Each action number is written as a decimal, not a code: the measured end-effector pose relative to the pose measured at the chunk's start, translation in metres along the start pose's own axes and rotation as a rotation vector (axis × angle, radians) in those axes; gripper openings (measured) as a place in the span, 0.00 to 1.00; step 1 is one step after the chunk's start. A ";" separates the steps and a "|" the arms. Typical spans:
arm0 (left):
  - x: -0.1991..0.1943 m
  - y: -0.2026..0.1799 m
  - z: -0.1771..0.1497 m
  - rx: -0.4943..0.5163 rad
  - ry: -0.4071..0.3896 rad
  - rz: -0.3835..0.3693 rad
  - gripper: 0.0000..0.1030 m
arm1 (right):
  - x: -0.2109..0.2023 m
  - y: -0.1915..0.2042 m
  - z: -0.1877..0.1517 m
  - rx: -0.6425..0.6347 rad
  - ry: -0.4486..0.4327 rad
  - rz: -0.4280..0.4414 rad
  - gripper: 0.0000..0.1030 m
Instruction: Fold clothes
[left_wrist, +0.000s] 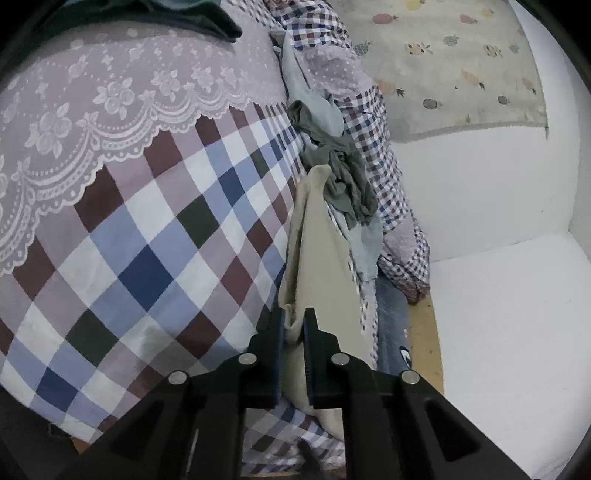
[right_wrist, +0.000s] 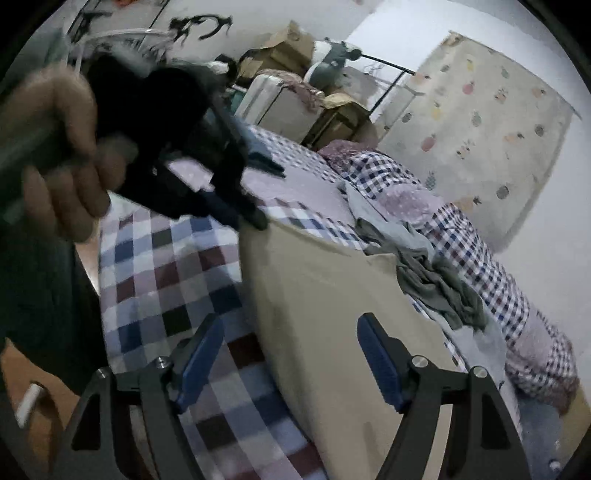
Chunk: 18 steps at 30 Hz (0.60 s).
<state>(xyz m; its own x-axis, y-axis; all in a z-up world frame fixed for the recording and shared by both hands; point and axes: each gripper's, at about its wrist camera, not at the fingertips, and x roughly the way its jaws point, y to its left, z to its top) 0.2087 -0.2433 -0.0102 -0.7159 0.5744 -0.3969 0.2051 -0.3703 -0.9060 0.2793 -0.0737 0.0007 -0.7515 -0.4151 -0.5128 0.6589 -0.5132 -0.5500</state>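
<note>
Left wrist: left gripper (left_wrist: 294, 326) pinching beige garment (left_wrist: 317, 240) at 6 o'clock, over checked bedspread (left_wrist: 147, 258). Thin bite; could slip.

Right wrist: right gripper (right_wrist: 291, 363) spread, empty, at 6 o'clock. Garment centre; olive pile (right_wrist: 436, 280) at 3 o'clock, may snag.

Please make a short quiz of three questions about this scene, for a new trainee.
1. True or false: the left gripper is shut on the beige cloth.
2. The right gripper fingers are: A) open B) shut on the grey garment.
3. What pattern has the bedcover?

Key: 1 true; 2 A; 3 checked.
</note>
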 end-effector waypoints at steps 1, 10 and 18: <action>0.000 0.000 0.000 -0.005 0.006 -0.014 0.08 | 0.009 0.005 -0.001 -0.013 0.009 -0.011 0.76; 0.002 0.003 0.004 -0.072 0.015 -0.112 0.07 | 0.048 0.010 -0.007 -0.048 0.043 -0.135 0.75; 0.000 0.006 -0.001 -0.069 0.026 -0.071 0.08 | 0.065 -0.005 0.005 -0.089 0.060 -0.153 0.11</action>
<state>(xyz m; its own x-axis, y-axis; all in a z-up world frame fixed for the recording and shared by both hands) 0.2104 -0.2450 -0.0158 -0.7129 0.6166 -0.3340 0.2006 -0.2771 -0.9397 0.2269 -0.1020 -0.0264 -0.8413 -0.2909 -0.4555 0.5397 -0.4969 -0.6795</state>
